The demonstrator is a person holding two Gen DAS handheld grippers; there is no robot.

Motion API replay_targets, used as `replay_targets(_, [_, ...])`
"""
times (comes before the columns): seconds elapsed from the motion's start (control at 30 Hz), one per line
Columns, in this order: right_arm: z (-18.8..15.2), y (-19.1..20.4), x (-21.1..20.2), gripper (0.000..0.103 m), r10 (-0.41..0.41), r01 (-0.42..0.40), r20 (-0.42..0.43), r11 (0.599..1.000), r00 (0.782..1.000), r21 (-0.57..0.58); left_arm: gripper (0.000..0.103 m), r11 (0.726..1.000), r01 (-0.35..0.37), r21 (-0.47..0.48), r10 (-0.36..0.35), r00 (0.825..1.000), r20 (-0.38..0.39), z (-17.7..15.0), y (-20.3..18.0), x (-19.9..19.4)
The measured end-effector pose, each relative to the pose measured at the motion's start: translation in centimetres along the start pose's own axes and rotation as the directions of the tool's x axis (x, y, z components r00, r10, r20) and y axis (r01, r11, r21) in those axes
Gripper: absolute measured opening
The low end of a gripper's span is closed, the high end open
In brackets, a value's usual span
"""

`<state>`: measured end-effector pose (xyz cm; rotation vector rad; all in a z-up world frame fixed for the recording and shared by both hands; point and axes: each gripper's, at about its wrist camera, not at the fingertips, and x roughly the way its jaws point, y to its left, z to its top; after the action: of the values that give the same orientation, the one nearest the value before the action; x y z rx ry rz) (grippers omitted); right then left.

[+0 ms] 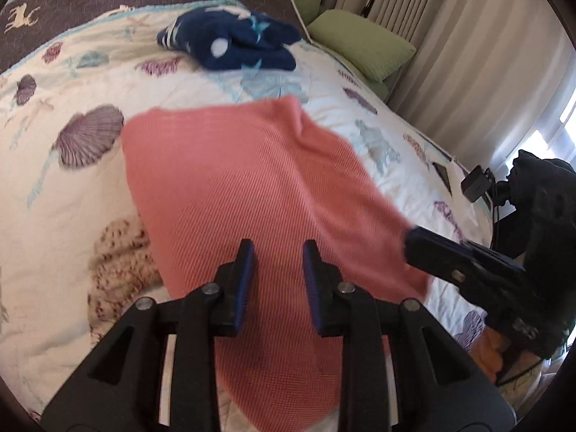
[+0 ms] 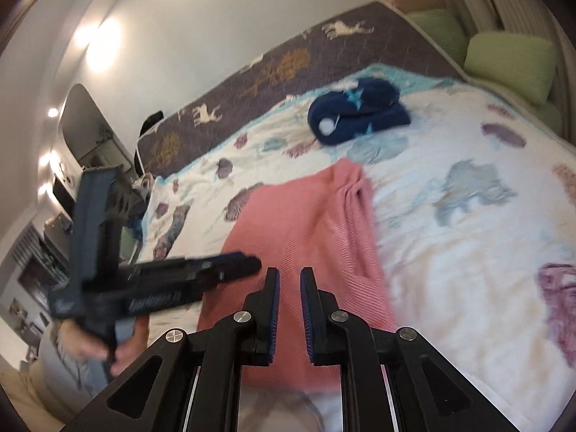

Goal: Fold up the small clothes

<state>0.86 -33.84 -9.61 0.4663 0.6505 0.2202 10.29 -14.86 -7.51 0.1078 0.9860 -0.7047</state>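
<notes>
1. Two tongs hover over one pink garment (image 1: pixel 252 187), which lies spread on the bed (image 1: pixel 43 216) in the middle of both frames, its ribbed knit running from lower centre up toward the folded navy clothes (image 1: pixel 230 41) near the top.
2. Your left tongs (image 1: pixel 277 262) stand spread, jaws apart with pink cloth showing between them and nothing pinched.
3. Your right tongs (image 2: pixel 288 280) are also spread, a narrower gap, and hold nothing. In the left wrist view they reach in from the right edge, with the tip at the garment's right border.
4. Expect the knit to be light, soft and limp. It should sag and stretch when lifted, and it will likely drag on the quilt rather than slide cleanly.
5. A bunched ridge (image 2: pixel 354 194) sits at the upper right of the garment in the right wrist view, so that side is not flat.
6. Take hold at the edges or corners, not mid-panel, pinching a single layer near the hem on each side so the fold carries over evenly.
7. Green pillows (image 1: pixel 363 45) at the upper right stay well apart from the work.
</notes>
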Motion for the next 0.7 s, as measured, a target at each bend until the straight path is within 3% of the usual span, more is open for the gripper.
replay_targets(0.03, [-0.1,-0.5,1.0,0.012,-0.031,0.031,-0.019,0.999,0.999,0.014,0.029,1.000,-0.003,0.000,0.003,1.000,-0.004,-0.2,0.1,0.4])
replay_targets(0.1, [-0.7,-2.0,2.6,0.003,-0.173,0.175,-0.062,0.984,0.983,0.034,0.029,1.000,0.013,-0.010,-0.013,1.000,-0.011,-0.5,0.5,1.3])
replay_targets(0.13, [-1.2,-3.0,3.1,0.000,-0.197,0.202,-0.088,0.978,0.977,0.058,0.029,1.000,0.020,-0.024,-0.020,1.000,-0.009,-0.7,0.7,1.5])
replay_targets(0.23, [-2.2,-4.3,2.0,0.000,-0.175,0.187,-0.101,0.975,0.979,0.123,0.033,1.000,0.013,-0.017,-0.013,1.000,0.013,-0.9,0.2,1.4])
replay_targets(0.37, [-1.6,-3.2,0.9,0.005,-0.194,0.205,-0.120,0.975,0.974,0.088,0.035,1.000,-0.002,0.010,0.002,1.000,0.019,-1.4,-0.8,0.4])
replay_targets(0.53, [1.9,-0.5,1.2,0.006,-0.130,0.129,-0.071,0.992,0.989,-0.016,0.041,0.996,0.082,0.021,-0.083,0.996,0.022,-3.2,-1.2,-1.4])
replay_targets(0.63, [3.9,0.4,3.4,0.006,-0.079,0.075,-0.066,0.996,0.995,-0.055,0.042,0.988,0.153,-0.035,-0.153,0.988,-0.008,-4.4,-0.5,-1.0])
replay_targets(0.7, [4.8,-0.4,5.9,0.005,-0.152,0.149,-0.096,0.988,0.984,-0.045,0.041,0.982,0.174,-0.074,-0.176,0.984,-0.019,-5.1,0.5,0.1])
